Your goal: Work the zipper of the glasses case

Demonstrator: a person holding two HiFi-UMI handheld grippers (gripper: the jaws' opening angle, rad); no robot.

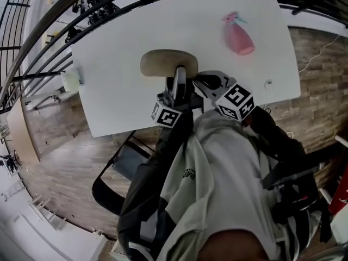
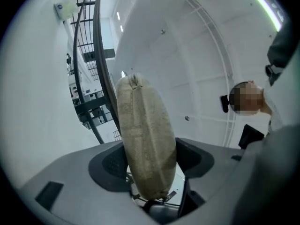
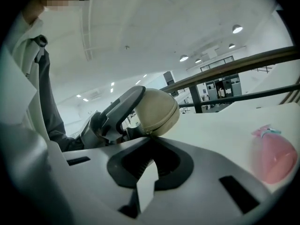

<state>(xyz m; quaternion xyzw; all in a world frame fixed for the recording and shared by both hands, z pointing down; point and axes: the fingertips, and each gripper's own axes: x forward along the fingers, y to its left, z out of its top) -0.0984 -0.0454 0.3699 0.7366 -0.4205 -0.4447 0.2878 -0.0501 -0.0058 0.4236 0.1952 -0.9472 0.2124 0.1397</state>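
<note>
No readable text; small print on shirt (image 1: pixel 217 184) is illegible

left of the case (image 1: pixel 168 63) the table (image 1: pixel 114 97) lies bare out to a small pale object (image 1: pixel 72 80) at its edge. right of the case it is bare up to the bottle (image 1: pixel 237 34), well apart. near side of the case: blocked by the left gripper (image 1: pixel 179 78), clamped on it, and the closed right gripper (image 1: pixel 202 81) just beside. beyond the case, rails (image 1: pixel 81 10) cross past the table's edge.

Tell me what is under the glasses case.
The white table shows beneath the glasses case; the left gripper clamping its near end hides the underside there.
</note>
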